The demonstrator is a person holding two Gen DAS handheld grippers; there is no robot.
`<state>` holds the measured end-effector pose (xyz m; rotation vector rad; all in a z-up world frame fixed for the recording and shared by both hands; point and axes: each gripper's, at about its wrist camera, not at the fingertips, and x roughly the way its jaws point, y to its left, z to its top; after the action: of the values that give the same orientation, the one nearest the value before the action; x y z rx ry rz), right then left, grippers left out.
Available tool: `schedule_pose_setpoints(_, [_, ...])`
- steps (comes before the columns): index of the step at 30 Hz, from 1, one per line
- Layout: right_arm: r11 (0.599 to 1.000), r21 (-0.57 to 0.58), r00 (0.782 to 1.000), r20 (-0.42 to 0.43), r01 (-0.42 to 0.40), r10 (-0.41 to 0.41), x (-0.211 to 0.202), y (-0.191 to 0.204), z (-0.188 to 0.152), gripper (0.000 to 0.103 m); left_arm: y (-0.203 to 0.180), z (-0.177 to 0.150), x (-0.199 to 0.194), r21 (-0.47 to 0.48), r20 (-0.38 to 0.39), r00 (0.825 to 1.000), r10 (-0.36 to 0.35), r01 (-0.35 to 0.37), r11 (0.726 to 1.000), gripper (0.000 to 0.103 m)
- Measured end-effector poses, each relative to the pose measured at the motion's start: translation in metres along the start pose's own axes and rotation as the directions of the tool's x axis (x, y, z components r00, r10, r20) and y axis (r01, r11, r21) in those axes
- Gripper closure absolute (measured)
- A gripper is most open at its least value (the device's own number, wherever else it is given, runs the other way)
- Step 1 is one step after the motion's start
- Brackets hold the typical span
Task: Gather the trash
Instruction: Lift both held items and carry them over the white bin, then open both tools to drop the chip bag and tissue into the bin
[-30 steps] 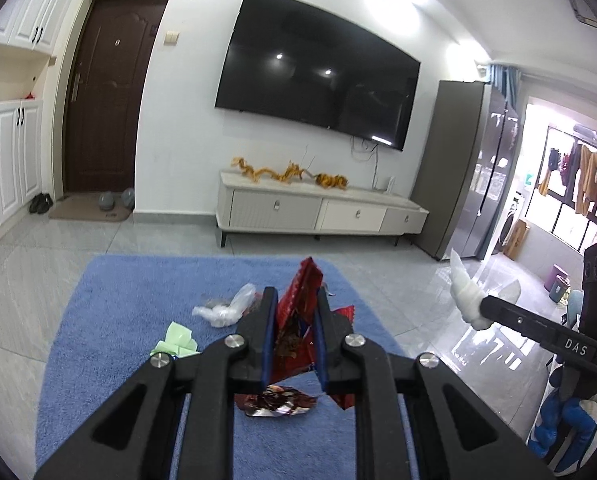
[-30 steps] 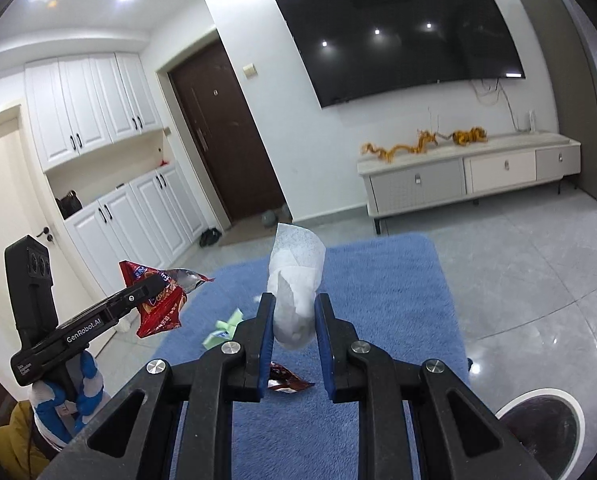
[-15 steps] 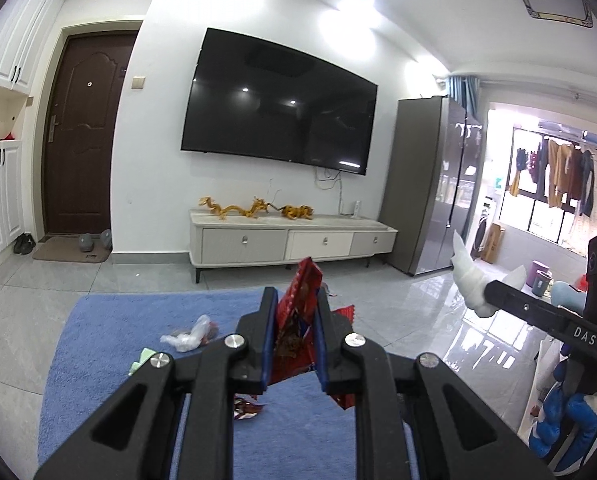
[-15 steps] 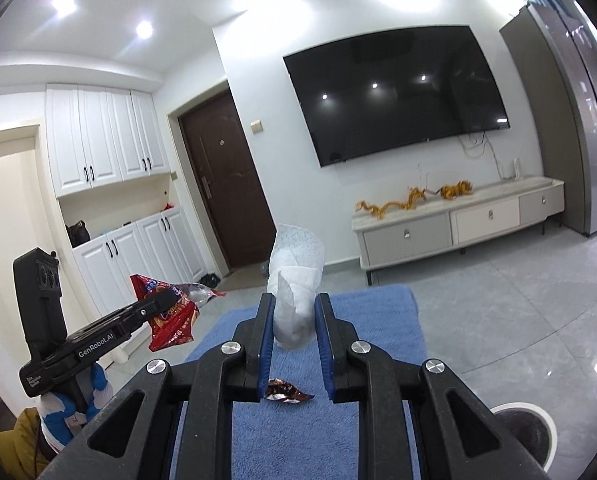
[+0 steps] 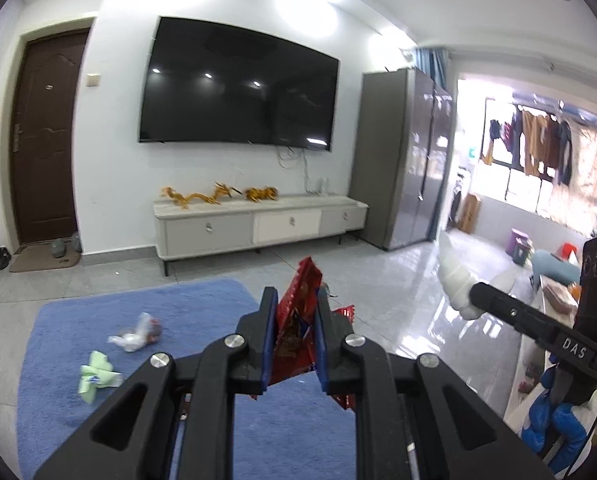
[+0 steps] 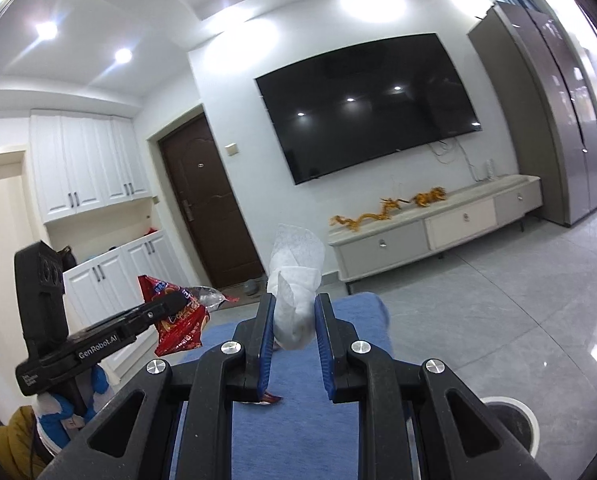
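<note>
My left gripper (image 5: 296, 312) is shut on a red snack wrapper (image 5: 298, 320), held up above the blue rug (image 5: 202, 308). The wrapper also shows in the right wrist view (image 6: 178, 320). My right gripper (image 6: 295, 316) is shut on a crumpled white tissue (image 6: 296, 276), also seen in the left wrist view (image 5: 454, 280). On the rug lie a clear plastic wrapper (image 5: 136, 332), a green paper scrap (image 5: 96, 376) and a dark foil wrapper (image 6: 268, 399) under the right gripper.
A round bin with a white rim (image 6: 512, 420) stands on the grey tiles at the lower right. A TV cabinet (image 5: 258, 228), a wall TV (image 5: 238, 88), a tall grey fridge (image 5: 402, 156) and a brown door (image 5: 42, 140) line the far wall.
Both grippers have risen and tilted up, so more wall and ceiling show. The left view has swung right. Both still hold their trash.
</note>
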<state>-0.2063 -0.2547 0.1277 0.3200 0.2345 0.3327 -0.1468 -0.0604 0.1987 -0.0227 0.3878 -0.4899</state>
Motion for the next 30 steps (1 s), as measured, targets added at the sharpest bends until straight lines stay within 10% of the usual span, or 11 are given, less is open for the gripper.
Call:
schedule_pose_setpoints(9, [0.978, 0.138, 0.984, -0.101, 0.159, -0.146, -0.001, -0.099, -0.036, 0.084, -0.087, -0.028, 0.103, 0.104, -0.202, 0.972, -0.123, 0.146, 0.984, 0.087])
schedule_pose_setpoints(24, [0.869, 0.326, 0.903, -0.344, 0.372, -0.258, 0.028, -0.215, -0.115, 0.082, -0.169, -0.100, 0.239, 0.103, -0.467, 0.849, -0.248, 0.331, 0.938, 0.084])
schedule_pose_setpoints(27, [0.848, 0.343, 0.889, -0.367, 0.404, -0.275, 0.031, -0.224, -0.122, 0.080, -0.169, -0.107, 0.252, 0.070, -0.482, 0.837, -0.260, 0.332, 0.941, 0.056])
schedule_pose_setpoints(30, [0.824, 0.351, 0.871, -0.383, 0.444, -0.307, 0.030, -0.234, -0.126, 0.066, -0.168, -0.110, 0.262, 0.041, -0.486, 0.829, -0.275, 0.336, 0.941, 0.050])
